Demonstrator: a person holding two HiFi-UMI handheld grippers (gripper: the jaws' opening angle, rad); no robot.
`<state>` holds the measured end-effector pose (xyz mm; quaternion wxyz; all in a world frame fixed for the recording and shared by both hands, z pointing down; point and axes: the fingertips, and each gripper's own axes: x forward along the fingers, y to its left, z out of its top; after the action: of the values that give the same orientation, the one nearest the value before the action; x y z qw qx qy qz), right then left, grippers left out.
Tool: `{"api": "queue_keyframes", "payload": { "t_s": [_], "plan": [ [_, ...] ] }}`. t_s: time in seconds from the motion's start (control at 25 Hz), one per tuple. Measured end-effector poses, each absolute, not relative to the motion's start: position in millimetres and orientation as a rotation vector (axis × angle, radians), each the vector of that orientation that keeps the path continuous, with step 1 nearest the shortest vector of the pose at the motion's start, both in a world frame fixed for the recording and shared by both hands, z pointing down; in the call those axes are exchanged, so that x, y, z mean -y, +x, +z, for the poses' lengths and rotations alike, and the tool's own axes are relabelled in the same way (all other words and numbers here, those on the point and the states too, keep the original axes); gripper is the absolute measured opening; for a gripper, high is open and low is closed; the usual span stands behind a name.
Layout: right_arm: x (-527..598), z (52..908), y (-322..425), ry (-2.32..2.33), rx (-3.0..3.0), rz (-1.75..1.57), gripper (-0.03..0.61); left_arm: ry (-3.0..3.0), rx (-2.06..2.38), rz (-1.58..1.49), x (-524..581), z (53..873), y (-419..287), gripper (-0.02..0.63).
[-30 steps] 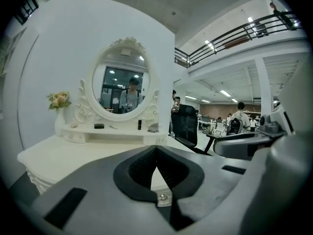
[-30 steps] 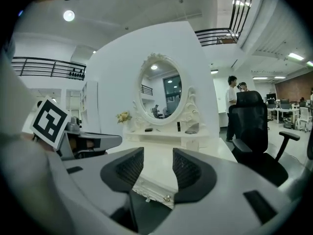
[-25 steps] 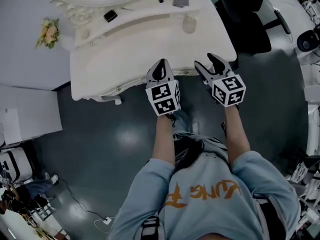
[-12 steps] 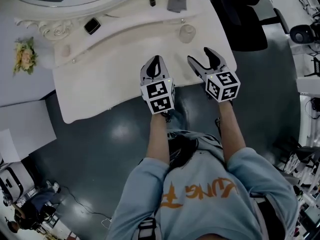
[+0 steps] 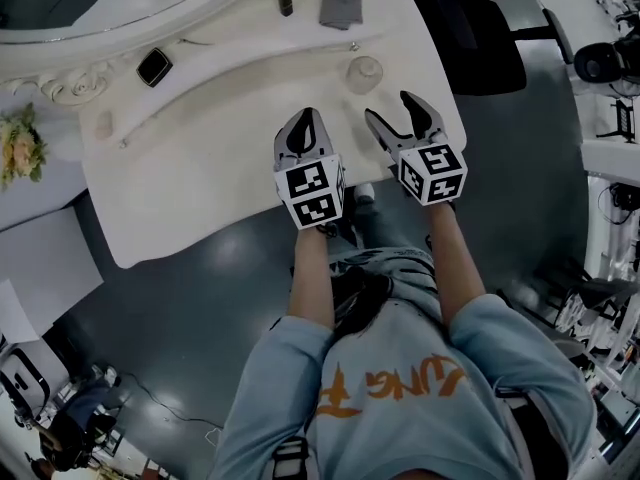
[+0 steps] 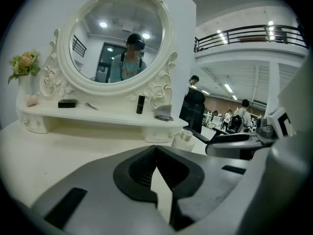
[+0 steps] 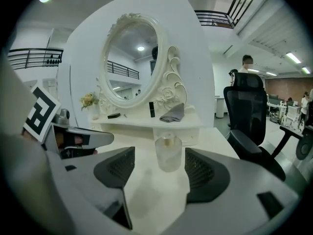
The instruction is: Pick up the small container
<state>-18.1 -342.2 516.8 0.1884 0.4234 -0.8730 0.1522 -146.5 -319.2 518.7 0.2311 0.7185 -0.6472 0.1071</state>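
Observation:
The small container, a frosted glass jar with a pale lid, stands on the white vanity table near its right end. My right gripper hovers just short of it with jaws open wide; in the right gripper view the jar stands beyond the fingertips, centred on the gap of the right gripper, untouched. My left gripper is shut and empty over the table's front edge, left of the jar. In the left gripper view the left gripper shows closed tips, with the jar ahead to the right.
A raised shelf below the oval mirror carries a black tube, a folded grey cloth and a small black box. Flowers stand at far left. A black office chair sits beside the table's right end.
Both grippers have come forward over the table, closer to the jar. The right jaws stand wider apart than one second ago. The left stays shut.

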Motion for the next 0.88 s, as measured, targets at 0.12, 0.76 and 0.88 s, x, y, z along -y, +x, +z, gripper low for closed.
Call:
{"api": "queue_keyframes", "payload": {
  "t_s": [0.12,0.76,0.88],
  "plan": [
    [352.6,526.5,-21.5,1.164,2.45,0.435,0.308,1.936,1.78,0.292,322.6,526.1,-148.4,0.021],
    [407.9,566.7,-48.0,0.938,2.454,0.341,0.31,1.779,1.861,0.364,353.4,549.7,-154.7,0.021],
    [411.6,570.0,-51.1,0.916,2.463,0.333,0.314,1.762,1.872,0.366,354.5,551.8,-154.0,0.021]
  ]
}}
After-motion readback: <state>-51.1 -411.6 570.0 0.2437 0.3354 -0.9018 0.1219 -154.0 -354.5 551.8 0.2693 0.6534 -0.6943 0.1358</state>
